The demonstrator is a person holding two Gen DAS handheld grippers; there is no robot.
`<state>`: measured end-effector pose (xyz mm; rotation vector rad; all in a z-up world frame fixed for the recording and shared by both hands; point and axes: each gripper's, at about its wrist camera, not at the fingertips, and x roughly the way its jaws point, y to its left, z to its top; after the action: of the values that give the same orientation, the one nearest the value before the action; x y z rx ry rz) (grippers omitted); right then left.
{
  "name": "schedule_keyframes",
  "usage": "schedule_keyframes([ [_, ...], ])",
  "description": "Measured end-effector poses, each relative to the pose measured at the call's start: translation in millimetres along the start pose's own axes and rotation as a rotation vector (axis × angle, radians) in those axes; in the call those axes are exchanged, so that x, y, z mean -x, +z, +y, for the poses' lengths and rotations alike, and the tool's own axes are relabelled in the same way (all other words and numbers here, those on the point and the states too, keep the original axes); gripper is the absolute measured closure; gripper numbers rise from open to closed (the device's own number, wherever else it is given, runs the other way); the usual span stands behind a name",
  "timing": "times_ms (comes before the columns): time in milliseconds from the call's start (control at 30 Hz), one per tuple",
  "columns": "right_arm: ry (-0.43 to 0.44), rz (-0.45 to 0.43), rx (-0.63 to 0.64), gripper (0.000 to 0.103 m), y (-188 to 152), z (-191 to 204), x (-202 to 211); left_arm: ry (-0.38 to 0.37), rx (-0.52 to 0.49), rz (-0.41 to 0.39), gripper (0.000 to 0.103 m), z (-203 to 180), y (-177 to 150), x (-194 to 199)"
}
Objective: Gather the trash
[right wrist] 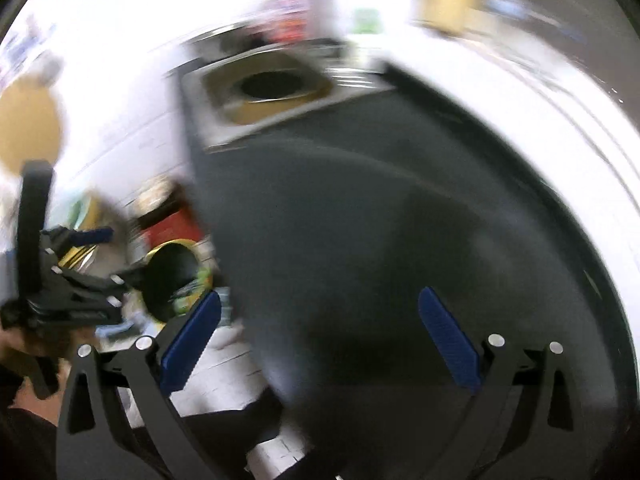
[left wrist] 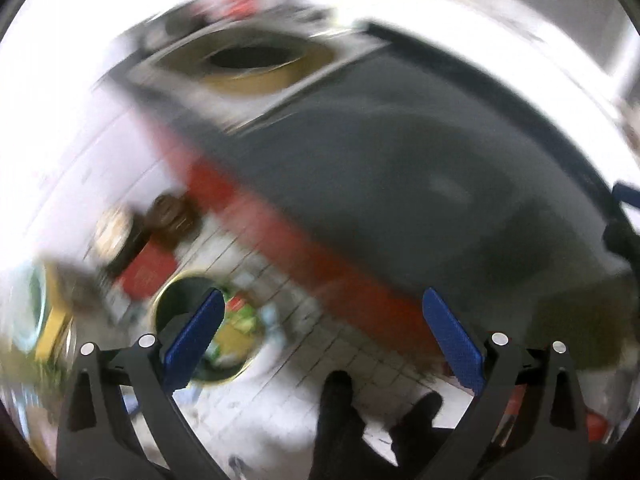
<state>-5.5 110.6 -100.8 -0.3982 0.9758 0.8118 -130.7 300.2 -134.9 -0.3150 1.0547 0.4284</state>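
Two grippers, left [left wrist: 323,322] and right [right wrist: 319,322], each with two blue fingers spread wide, holding nothing; one round gold-rimmed bin [left wrist: 176,300] on the tiled floor [left wrist: 320,344] holds mixed trash [left wrist: 236,328], beside one dark table [left wrist: 400,168]

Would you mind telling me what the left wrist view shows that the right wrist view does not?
Only the left wrist view shows the red edge of the dark surface and two dark shoe tips on the tiled floor. Only the right wrist view shows the left gripper from outside. Both show the trash bin holding colourful litter, the tan ring with its dark hole, and open, empty jaws.
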Motion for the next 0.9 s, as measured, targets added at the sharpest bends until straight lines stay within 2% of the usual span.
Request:
schedule_keyframes([
  [67,-0.101,-0.021,-0.112,0.007,-28.2,-49.3,30.7,-0.081,-0.077,-0.008,0.007,-46.7,18.9,7.1],
  [133,-0.176,-0.025,-0.227,0.007,-56.0,-94.4,56.7,-0.118,-0.145,-0.014,0.007,-91.9,34.5,13.3],
  [200,-0.290,-0.019,-0.360,0.007,-90.9,-139.3,87.8,-0.157,-0.208,-0.013,0.007,-131.7,44.4,17.7],
  [367,-0.454,-0.029,-0.620,0.007,-158.6,-209.1,145.8,-0.231,-0.342,0.006,0.007,-225.4,52.9,18.6],
  [433,-0.498,-0.033,-0.677,0.007,-177.1,-224.5,161.1,-0.251,-0.377,0.015,0.007,-253.2,50.9,20.0],
  [533,-0.517,-0.049,-0.735,0.007,-198.8,-247.6,176.0,-0.248,-0.430,0.013,0.007,-275.1,44.0,22.8],
  [667,-0.508,-0.070,-0.770,0.007,-213.3,-258.9,187.9,-0.248,-0.456,0.016,0.007,-297.5,37.4,28.2],
  [900,-0.498,-0.086,-0.763,0.007,-207.3,-257.9,188.5,-0.229,-0.467,0.016,0.007,-307.3,36.4,30.1],
])
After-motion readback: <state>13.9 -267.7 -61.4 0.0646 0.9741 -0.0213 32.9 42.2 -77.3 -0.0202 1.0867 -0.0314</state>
